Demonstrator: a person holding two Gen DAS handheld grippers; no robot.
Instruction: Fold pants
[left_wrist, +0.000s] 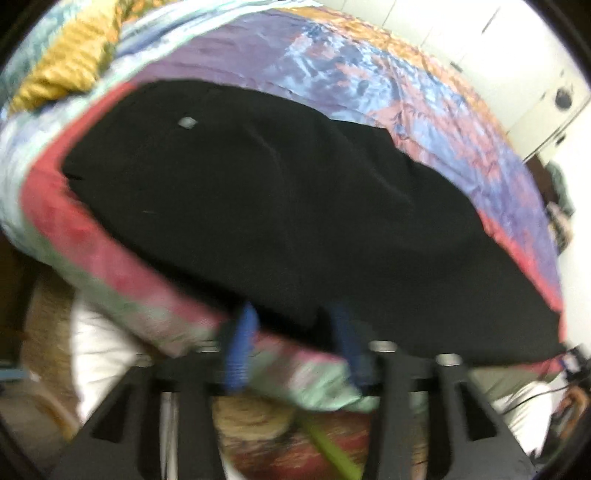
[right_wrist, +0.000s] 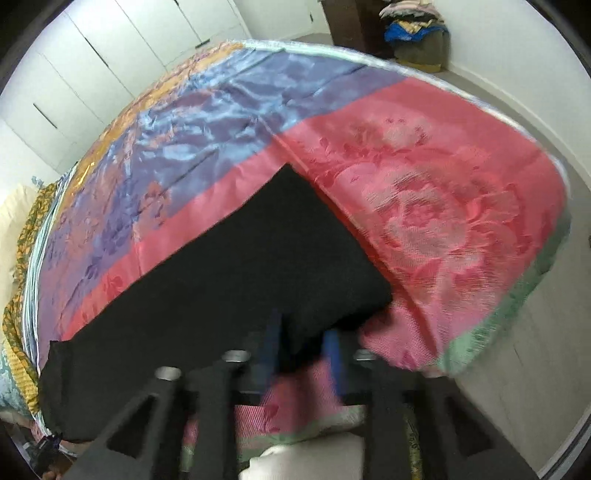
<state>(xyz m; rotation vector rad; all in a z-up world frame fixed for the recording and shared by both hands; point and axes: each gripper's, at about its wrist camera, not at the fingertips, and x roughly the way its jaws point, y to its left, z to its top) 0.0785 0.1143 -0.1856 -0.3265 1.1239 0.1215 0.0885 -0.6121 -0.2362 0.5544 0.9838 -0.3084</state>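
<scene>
Blue-padded, my left gripper (left_wrist: 293, 339) stands with jaws apart at the near edge of the black fabric pants (left_wrist: 258, 206), clamping nothing. My right gripper (right_wrist: 301, 360) is likewise apart at their other near corner. The pants lie flat, folded lengthwise I judge, on the glossy pink, purple and orange bedspread (right_wrist: 424, 177). Next comes regripping one end for the crosswise fold.

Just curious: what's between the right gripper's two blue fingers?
In the right wrist view, the near edge of the black pants sits between the fingers, on the bedspread.
</scene>
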